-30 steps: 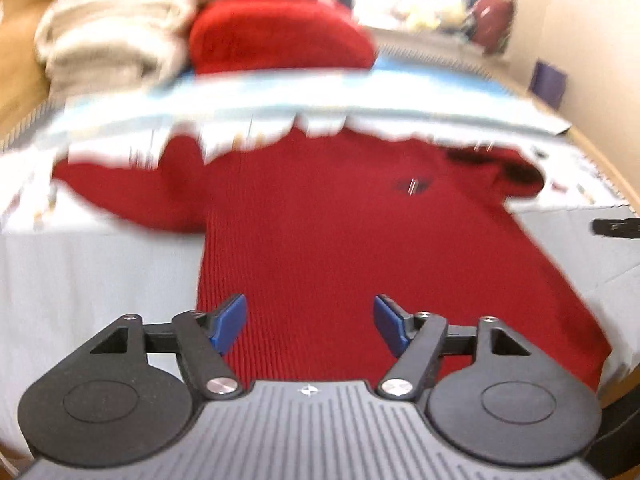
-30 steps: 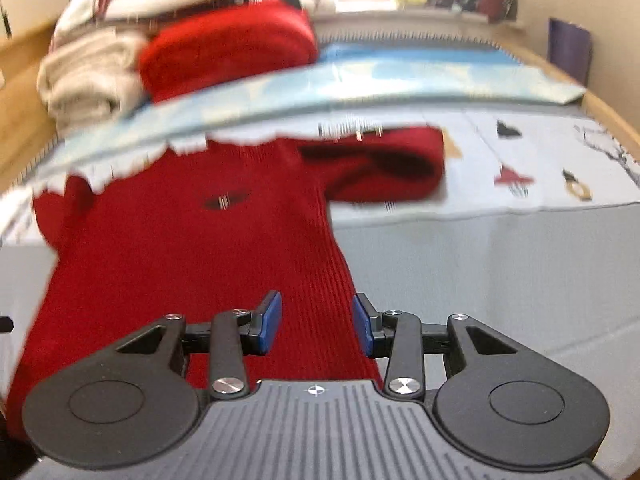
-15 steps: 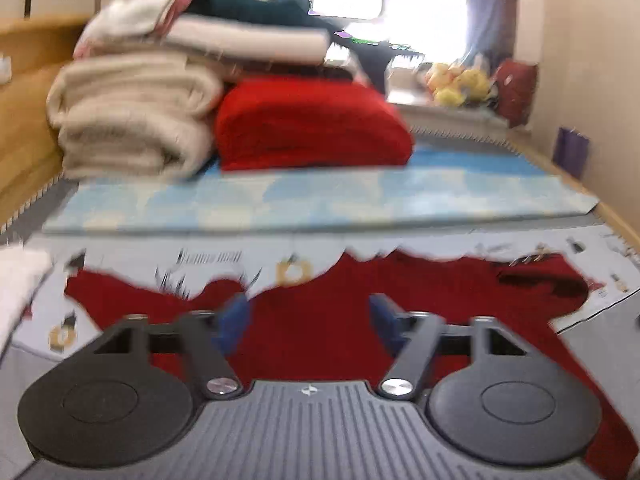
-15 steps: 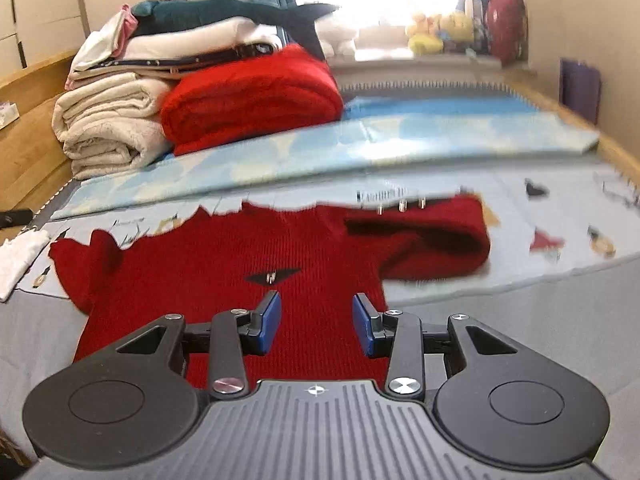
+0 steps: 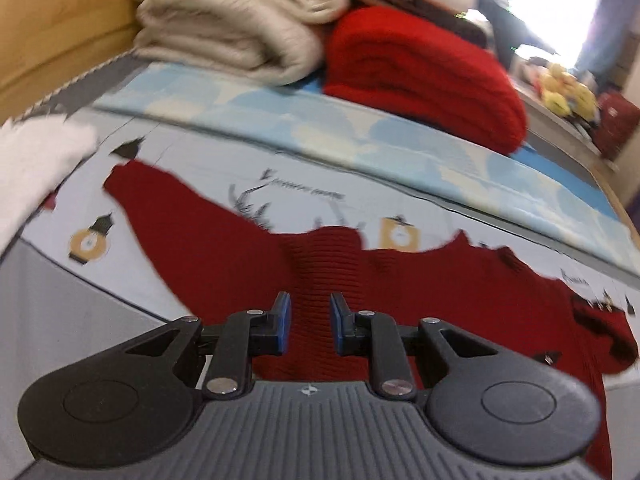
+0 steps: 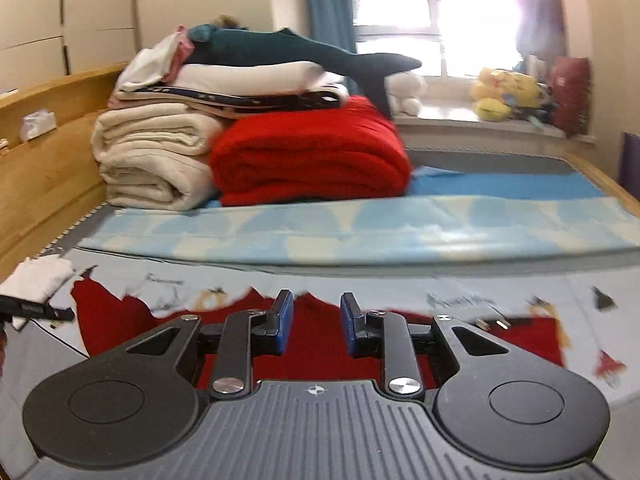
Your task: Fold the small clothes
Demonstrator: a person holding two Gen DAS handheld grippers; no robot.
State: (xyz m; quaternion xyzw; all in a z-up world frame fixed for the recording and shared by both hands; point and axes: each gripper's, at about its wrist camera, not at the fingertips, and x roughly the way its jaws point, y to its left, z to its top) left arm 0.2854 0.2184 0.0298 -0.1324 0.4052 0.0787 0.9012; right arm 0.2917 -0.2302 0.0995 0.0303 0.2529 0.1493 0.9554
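Note:
A dark red knit sweater (image 5: 440, 292) lies flat on the bed's printed sheet (image 5: 192, 168), with one sleeve (image 5: 180, 216) stretched to the left. My left gripper (image 5: 310, 322) hangs over the shoulder. Its jaws are closing, and a ribbed ridge of the knit (image 5: 320, 256) shows in the narrow gap between the blue pads (image 5: 283, 320). I cannot tell whether the pads touch the knit. In the right wrist view the sweater (image 6: 316, 360) fills the space below my right gripper (image 6: 316, 320). Those jaws are closing too, over the top edge, and grip nothing that shows. The other sleeve (image 6: 532, 340) lies to the right.
Folded cream blankets (image 6: 152, 160) and a bright red blanket (image 6: 312, 156) are stacked at the far end, with a plush shark (image 6: 304, 52) on top. A white cloth (image 5: 36, 160) lies at the left. A wooden bed frame (image 6: 48, 148) runs along the left, and a light blue sheet (image 6: 360, 224) crosses the middle.
Both grippers have moved from the sweater's lower body up toward its shoulders and neck. Both pairs of jaws have narrowed, the left by much more. The left view now tilts and looks left.

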